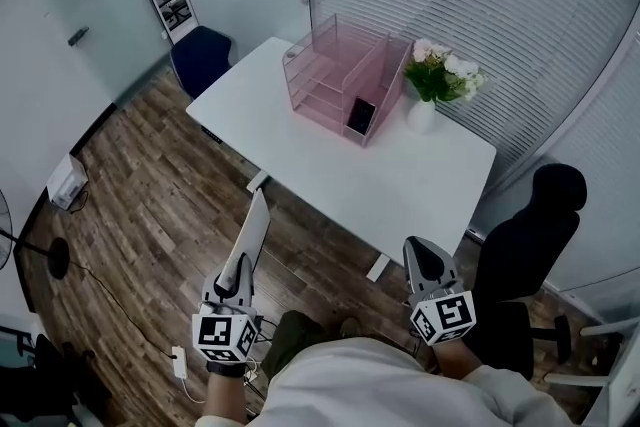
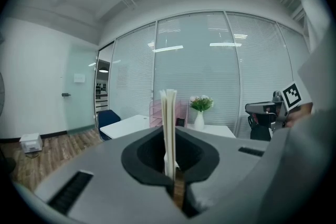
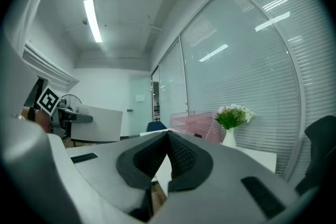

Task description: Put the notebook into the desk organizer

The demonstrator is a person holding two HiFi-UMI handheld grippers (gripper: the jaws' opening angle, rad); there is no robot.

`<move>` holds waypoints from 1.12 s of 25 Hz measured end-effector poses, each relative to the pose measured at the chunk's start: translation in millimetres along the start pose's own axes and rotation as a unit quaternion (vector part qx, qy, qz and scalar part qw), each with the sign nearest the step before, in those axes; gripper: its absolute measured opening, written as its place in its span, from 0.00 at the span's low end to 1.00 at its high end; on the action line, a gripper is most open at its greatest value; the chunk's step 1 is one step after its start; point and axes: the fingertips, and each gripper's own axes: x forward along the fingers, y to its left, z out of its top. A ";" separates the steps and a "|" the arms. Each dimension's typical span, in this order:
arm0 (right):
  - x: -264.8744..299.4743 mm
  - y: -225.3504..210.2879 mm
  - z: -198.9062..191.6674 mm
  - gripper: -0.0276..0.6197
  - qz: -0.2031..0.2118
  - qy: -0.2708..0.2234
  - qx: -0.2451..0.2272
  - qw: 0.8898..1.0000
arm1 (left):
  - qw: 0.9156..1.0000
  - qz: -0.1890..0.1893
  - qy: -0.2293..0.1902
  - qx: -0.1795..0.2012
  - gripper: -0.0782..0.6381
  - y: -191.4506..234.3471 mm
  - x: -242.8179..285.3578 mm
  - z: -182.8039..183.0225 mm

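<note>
My left gripper (image 1: pixel 238 277) is shut on a thin pale notebook (image 1: pixel 252 233), held edge-up and pointing at the table. In the left gripper view the notebook (image 2: pixel 169 123) stands upright between the jaws, its page edges facing the camera. The pink desk organizer (image 1: pixel 335 75) sits at the far side of the white table (image 1: pixel 400 185), well ahead of both grippers. My right gripper (image 1: pixel 425 255) hovers near the table's front edge; its jaws (image 3: pixel 168 136) meet with nothing between them. From the right gripper view the notebook (image 3: pixel 97 124) shows at the left.
A white vase of flowers (image 1: pixel 432 80) stands right of the organizer. A small black object (image 1: pixel 361 116) sits in the organizer's near slot. A black office chair (image 1: pixel 530 255) is at my right, a blue chair (image 1: pixel 200 55) beyond the table's left end. Wooden floor lies below.
</note>
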 end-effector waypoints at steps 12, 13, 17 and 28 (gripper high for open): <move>90.5 3.5 -1.7 0.06 0.004 0.014 -0.014 1.000 | 1.000 -0.010 -0.001 -0.013 0.13 57.8 75.3 -2.1; 103.0 2.4 -0.5 0.06 -0.001 0.016 -0.017 1.000 | 1.000 -0.015 -0.003 -0.013 0.13 65.0 87.3 1.2; 155.3 2.8 13.1 0.06 -0.020 0.013 -0.019 1.000 | 0.999 -0.039 0.000 -0.014 0.13 98.8 131.6 12.7; 275.5 15.0 28.3 0.06 -0.081 0.012 -0.004 0.997 | 0.993 -0.119 -0.001 0.018 0.13 182.2 250.8 55.2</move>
